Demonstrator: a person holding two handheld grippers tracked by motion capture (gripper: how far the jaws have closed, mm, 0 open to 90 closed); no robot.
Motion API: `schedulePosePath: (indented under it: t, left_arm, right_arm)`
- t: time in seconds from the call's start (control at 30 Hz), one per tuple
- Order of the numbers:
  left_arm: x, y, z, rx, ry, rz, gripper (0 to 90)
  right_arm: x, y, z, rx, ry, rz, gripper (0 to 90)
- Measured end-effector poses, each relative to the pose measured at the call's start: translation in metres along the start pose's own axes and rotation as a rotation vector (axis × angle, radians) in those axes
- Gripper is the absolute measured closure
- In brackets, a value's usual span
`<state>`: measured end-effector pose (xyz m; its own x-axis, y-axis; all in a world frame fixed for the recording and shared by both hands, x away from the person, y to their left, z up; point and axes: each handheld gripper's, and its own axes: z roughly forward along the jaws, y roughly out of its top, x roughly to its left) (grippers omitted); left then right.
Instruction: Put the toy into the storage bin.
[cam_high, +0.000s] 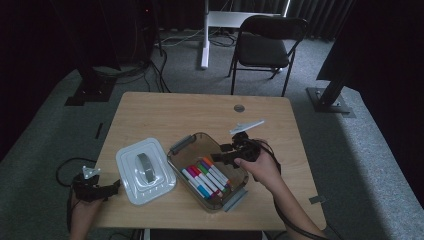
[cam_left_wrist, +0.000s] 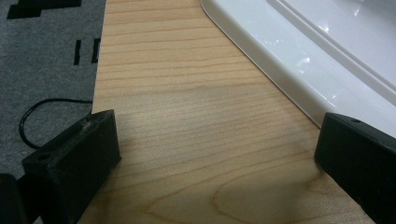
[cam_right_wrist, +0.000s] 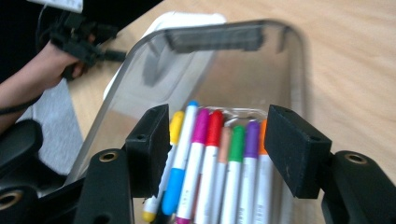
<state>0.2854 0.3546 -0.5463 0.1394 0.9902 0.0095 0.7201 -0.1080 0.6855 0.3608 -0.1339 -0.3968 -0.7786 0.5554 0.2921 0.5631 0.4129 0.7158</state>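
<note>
A clear plastic container (cam_high: 200, 141) stands near the table's middle, with several coloured markers (cam_high: 206, 179) lying side by side in its near half. My right gripper (cam_high: 220, 153) hovers above the container's right rim, tilted down toward the markers. In the right gripper view its jaws (cam_right_wrist: 217, 121) stand open with nothing between them, and the markers (cam_right_wrist: 205, 154) lie below in the container (cam_right_wrist: 224, 65). The white lid (cam_high: 131, 165) with a grey handle lies flat left of the container. My left gripper (cam_high: 112, 189) rests at the table's front left edge, open (cam_left_wrist: 217, 126) over bare wood beside the lid (cam_left_wrist: 299, 51).
A black folding chair (cam_high: 265, 45) and a white desk leg (cam_high: 205, 40) stand beyond the table on grey carpet. A round grommet (cam_high: 239, 108) sits in the table's far side. Black stand bases flank the table. Bare wood runs along the far and right parts.
</note>
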Motion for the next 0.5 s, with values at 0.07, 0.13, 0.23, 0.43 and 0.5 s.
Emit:
schedulePosePath:
  t: [0.07, 0.13, 0.23, 0.43, 0.5]
  left_arm:
    - [0.0, 0.0, 0.0, 0.0, 0.0, 0.0, 0.5]
    - [0.0, 0.0, 0.0, 0.0, 0.0, 0.0, 0.5]
    - [0.0, 0.0, 0.0, 0.0, 0.0, -0.001, 0.5]
    - [0.0, 0.0, 0.0, 0.001, 0.0, 0.0, 0.5]
    - [0.0, 0.0, 0.0, 0.001, 0.0, 0.0, 0.5]
  right_arm:
    - [-0.006, -0.002, -0.008, -0.019, -0.009, 0.017, 40.3]
    - [-0.009, -0.004, -0.011, -0.027, -0.022, 0.022, 40.5]
    - [-0.019, -0.011, -0.021, -0.066, -0.064, 0.03, 40.5]
    - [-0.041, -0.029, -0.029, -0.1, -0.144, 0.069, 40.0]
    - [-0.048, -0.037, -0.029, -0.1, -0.178, 0.078, 39.8]
